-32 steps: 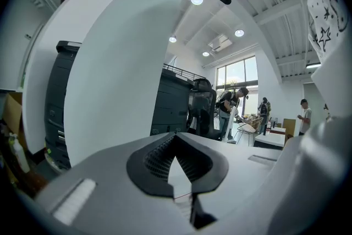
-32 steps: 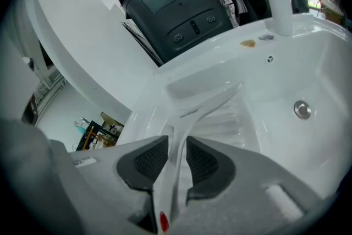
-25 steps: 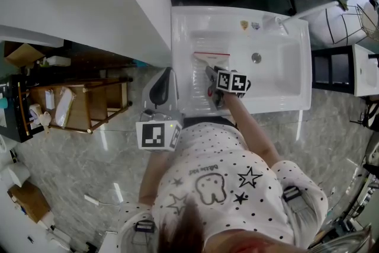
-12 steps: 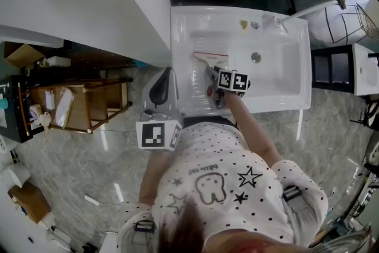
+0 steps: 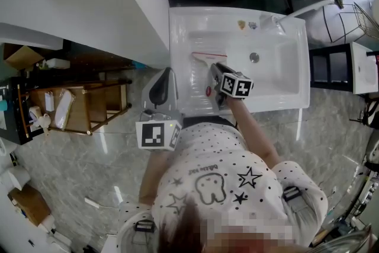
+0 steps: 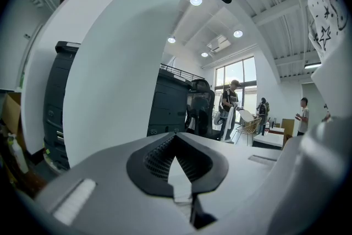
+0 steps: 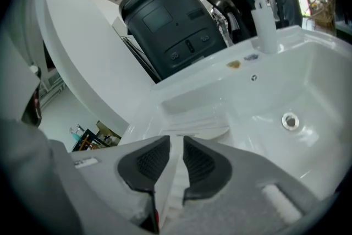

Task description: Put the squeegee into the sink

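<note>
Red-edged squeegee (image 5: 208,55) is laid crosswise in the sink (image 5: 278,74) just beyond the right tongs (image 5: 215,68), whose parted, empty jaws have just been closing; the left tongs (image 6: 175,137) are kept shut, farther off.

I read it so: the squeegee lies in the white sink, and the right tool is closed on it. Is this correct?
Not quite. The squeegee does lie in the sink, but the right tool is not closed on it: the right gripper view shows its jaws apart, having just closed a little, with nothing between them.
</note>
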A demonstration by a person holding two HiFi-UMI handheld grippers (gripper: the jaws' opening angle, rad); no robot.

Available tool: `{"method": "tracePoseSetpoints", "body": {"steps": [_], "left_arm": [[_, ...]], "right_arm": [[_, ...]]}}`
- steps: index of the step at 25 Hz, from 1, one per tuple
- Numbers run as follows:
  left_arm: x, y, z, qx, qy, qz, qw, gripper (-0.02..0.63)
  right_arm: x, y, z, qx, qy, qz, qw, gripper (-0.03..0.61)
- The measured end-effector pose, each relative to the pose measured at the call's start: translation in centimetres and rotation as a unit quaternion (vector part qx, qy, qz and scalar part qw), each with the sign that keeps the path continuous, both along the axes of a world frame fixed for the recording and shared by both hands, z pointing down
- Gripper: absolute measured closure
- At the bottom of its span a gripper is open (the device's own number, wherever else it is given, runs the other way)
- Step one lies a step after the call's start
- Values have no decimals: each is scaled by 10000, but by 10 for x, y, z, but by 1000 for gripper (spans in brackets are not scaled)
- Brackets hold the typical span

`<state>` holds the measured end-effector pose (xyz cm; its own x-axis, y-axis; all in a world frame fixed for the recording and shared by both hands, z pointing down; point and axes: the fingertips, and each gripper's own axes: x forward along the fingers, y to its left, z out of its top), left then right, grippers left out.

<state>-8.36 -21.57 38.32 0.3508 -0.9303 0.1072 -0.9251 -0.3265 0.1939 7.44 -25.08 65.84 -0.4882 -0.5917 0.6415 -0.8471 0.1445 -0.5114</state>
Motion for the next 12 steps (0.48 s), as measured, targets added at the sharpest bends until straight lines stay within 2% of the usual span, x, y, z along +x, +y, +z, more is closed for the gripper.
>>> {"method": "tracePoseSetpoints", "body": {"steps": [2, 4, 12], "left_arm": [[0, 1, -1, 12, 9, 15, 10000, 620], [1, 2, -2, 37, 17, 38, 10000, 620], [7, 15, -7, 129, 36, 167, 9998, 620]], "right_arm": [[4, -6, -16, 427, 174, -12, 9989, 549], [7, -11, -30, 778, 290, 11, 9965, 581], [7, -20, -80, 1725, 601, -111, 9831, 583]]}}
